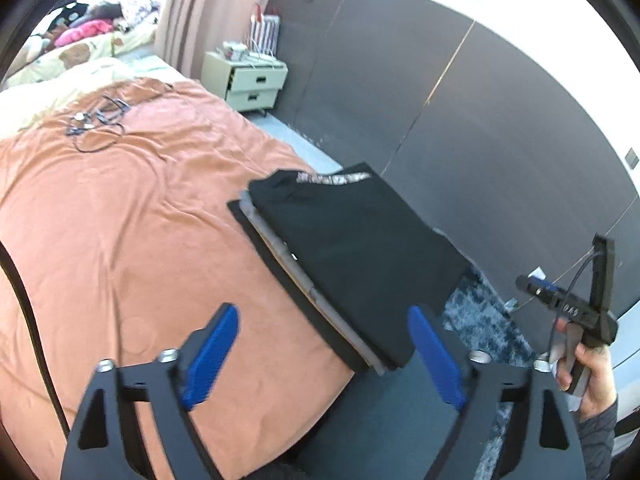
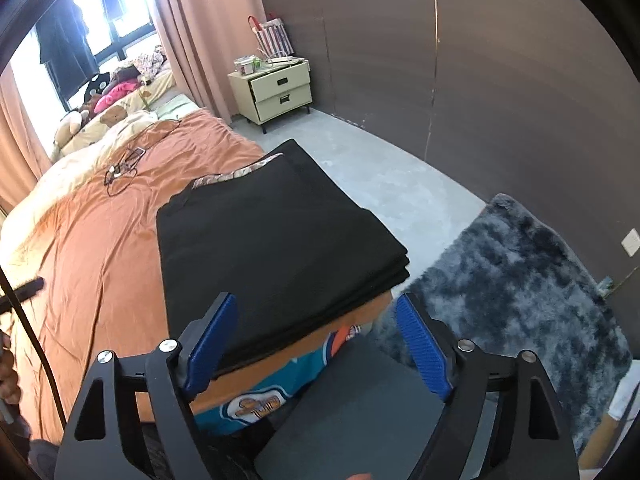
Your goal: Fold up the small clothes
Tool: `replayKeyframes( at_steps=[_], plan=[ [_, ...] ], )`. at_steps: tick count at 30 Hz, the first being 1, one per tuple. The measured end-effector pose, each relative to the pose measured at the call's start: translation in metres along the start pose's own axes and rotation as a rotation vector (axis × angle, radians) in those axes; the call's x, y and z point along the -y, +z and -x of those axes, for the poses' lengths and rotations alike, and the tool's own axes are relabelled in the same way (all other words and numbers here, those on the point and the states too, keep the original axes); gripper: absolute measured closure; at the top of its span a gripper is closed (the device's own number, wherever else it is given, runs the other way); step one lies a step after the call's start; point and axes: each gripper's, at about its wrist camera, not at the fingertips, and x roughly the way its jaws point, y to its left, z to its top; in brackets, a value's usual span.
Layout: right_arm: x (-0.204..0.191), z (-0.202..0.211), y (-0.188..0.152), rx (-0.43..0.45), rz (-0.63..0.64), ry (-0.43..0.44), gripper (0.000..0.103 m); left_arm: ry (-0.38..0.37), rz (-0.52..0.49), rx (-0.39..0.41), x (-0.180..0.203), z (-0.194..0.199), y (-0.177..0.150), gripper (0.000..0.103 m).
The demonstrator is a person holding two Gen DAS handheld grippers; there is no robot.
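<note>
Black knit fabric, a folded top with a patterned neckband [image 2: 276,236], lies squared on top of a small stack of folded clothes [image 1: 320,304] at the corner of the bed with the rust-orange cotton cover [image 1: 120,220], next to the floor; grey and black layers show beneath it at the stack's edge. It probably sits at that corner so the middle of the bed stays free for spreading the next garment. Both claws are released: the left gripper [image 1: 320,356] hangs above the bed's near edge with its blue pads spread wide and nothing between them, and the right gripper [image 2: 316,348] stands likewise spread just short of the stack, gripping nothing. By my reading this piece is done. A cream two-drawer nightstand [image 2: 280,92] stands beyond the bed's far corner against the dark wall, its upper drawer slightly ajar; what is inside cannot be seen. On top of it leans a striped tote bag [image 2: 274,36], contents hidden.
</note>
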Motion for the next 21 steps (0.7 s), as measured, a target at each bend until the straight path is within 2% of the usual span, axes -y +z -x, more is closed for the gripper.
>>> replayKeyframes(
  at_steps=[1, 5, 10, 14, 18, 21],
  plan=[
    [-0.004, 0.005, -0.002, 0.005, 0.001, 0.002, 0.019, 0.009, 0.004, 0.011, -0.002, 0.009, -0.002, 0.003],
    [-0.013, 0.021, -0.016, 0.01, 0.016, -0.003, 0.001, 0.005, 0.006, 0.049, -0.007, 0.044, -0.011, 0.001],
    [-0.023, 0.044, -0.027, 0.037, 0.003, 0.015, 0.0, 0.024, -0.011, 0.079, -0.011, 0.085, -0.024, 0.001],
    [-0.034, 0.061, -0.047, 0.053, -0.012, 0.036, 0.0, 0.016, 0.003, 0.094, -0.017, 0.114, -0.038, 0.001],
    [-0.045, 0.077, -0.067, 0.061, 0.002, 0.047, 0.0, 0.042, -0.026, 0.104, -0.021, 0.143, -0.055, 0.001],
    [-0.05, 0.093, -0.078, 0.076, 0.001, 0.051, 0.0, 0.028, -0.021, 0.115, -0.025, 0.169, -0.069, 0.001]
  ],
)
